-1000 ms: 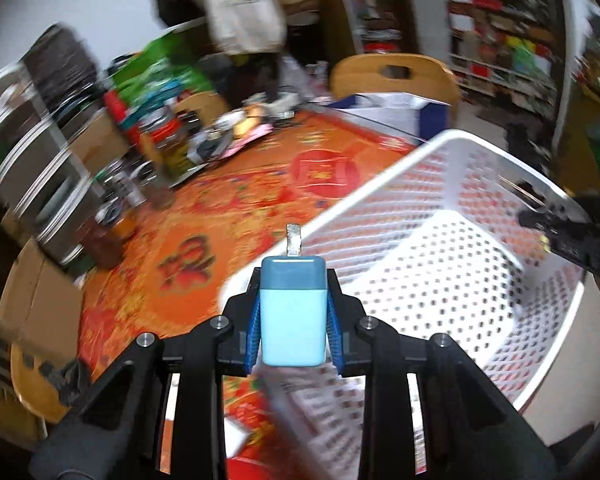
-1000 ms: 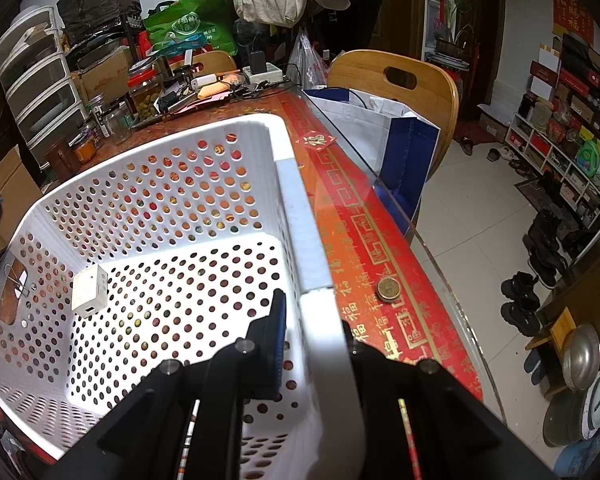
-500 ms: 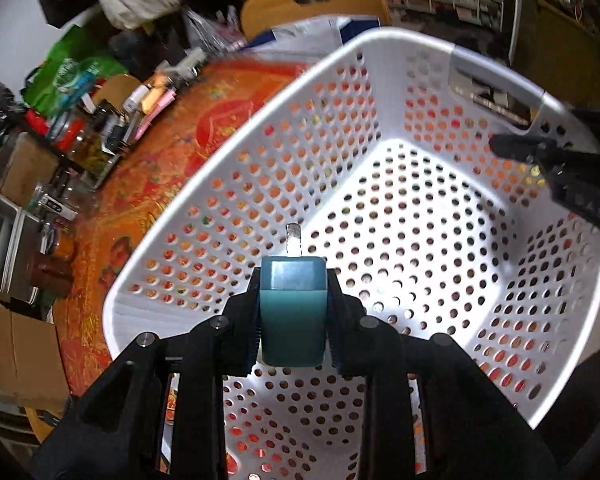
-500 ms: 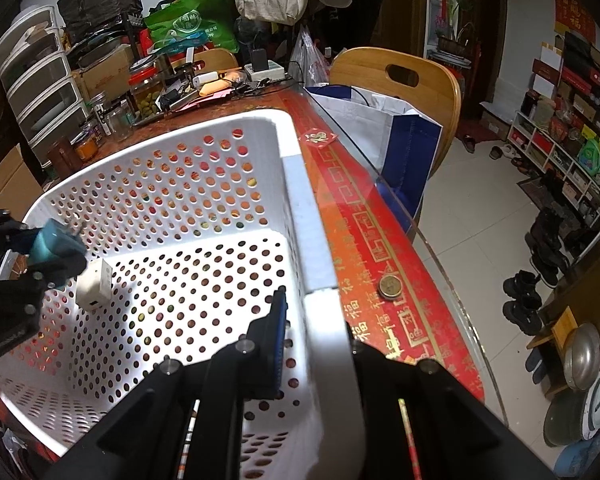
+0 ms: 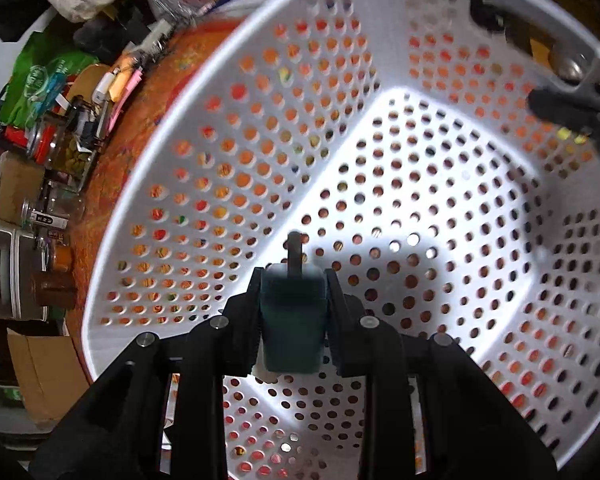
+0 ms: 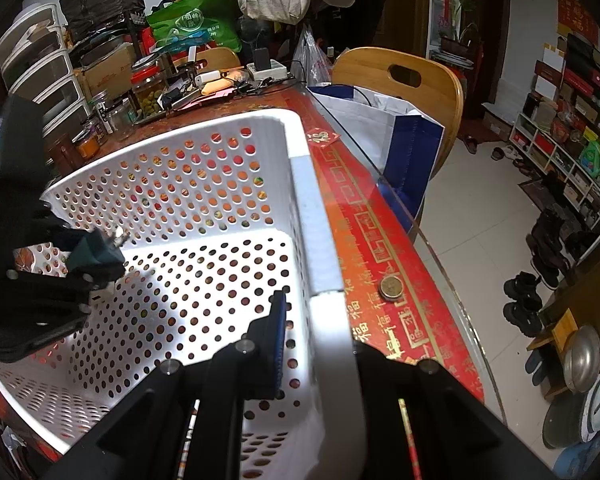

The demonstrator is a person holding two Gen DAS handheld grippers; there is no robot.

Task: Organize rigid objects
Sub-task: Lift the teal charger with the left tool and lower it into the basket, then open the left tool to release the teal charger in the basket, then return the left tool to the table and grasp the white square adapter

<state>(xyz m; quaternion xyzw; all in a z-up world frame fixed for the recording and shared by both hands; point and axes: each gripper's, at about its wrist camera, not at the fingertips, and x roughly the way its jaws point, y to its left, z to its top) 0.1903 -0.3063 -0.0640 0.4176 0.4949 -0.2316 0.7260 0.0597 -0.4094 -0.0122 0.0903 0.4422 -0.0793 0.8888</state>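
Note:
My left gripper (image 5: 294, 296) is shut on a blue plug adapter (image 5: 292, 320) with metal prongs pointing forward, held low inside the white perforated basket (image 5: 228, 92). In the right wrist view the same left gripper (image 6: 100, 258) and adapter (image 6: 94, 254) show at the basket's left side. My right gripper (image 6: 320, 320) is shut on the basket's right rim (image 6: 332, 328), with one pad (image 6: 274, 336) inside the wall. A white charger seen earlier on the basket floor is hidden behind the left gripper.
The basket stands on a red patterned tablecloth (image 6: 380, 240) under glass. A coin (image 6: 391, 286) lies right of the basket. Jars and clutter (image 6: 148, 88) crowd the table's far end. A wooden chair (image 6: 404, 80) with a blue-white bag (image 6: 392, 136) stands beyond the table edge.
My left gripper has carried the blue adapter from above the table, over the rim and down into the basket. The right gripper has stayed clamped on the rim.

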